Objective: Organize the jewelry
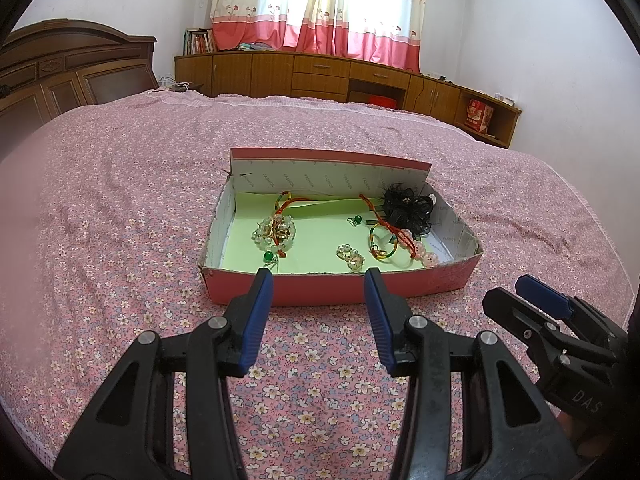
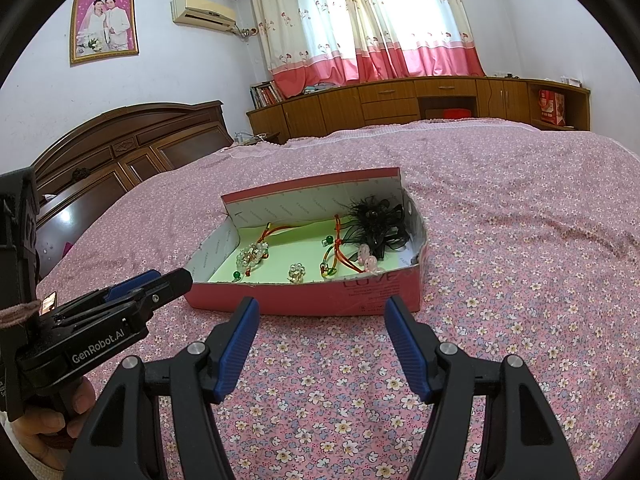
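Grippers | left gripper [image 1: 319, 278] spread wide, empty | right gripper [image 2: 322, 306] spread wide, empty | both short of box [image 1: 340, 288]

One box [image 1: 320, 288], two grippers [image 1: 318, 280]

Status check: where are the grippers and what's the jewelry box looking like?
Left gripper and right gripper open, empty, short of the box. Bracelets, earrings, black hair flower loose inside. Nothing in the way.
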Motion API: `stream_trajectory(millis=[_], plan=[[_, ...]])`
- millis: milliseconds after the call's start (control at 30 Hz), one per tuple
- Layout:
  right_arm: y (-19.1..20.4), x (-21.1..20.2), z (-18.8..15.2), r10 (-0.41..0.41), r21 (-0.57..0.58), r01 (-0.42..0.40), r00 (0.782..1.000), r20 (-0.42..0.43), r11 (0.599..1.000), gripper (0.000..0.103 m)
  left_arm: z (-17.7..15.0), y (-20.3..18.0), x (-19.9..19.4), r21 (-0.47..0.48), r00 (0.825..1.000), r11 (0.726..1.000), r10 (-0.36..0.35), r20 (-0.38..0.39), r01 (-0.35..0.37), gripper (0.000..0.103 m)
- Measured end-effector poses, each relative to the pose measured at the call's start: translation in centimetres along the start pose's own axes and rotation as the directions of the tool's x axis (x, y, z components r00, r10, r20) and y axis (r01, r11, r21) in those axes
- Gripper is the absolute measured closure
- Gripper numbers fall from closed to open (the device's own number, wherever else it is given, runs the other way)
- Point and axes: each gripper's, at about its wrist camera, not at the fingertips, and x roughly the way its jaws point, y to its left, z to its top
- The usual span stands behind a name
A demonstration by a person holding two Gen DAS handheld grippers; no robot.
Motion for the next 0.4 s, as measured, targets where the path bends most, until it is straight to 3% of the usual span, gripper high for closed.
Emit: stream_trajectory(millis=[400], plan=[[-0.04,0.04,0.0,0.0,0.001,0.0,1.0,-0.003,1.0,0.035,0.19,0.0,0.18,0.0,1.0,1.0,-0.002,-0.007,0.002,0.064]])
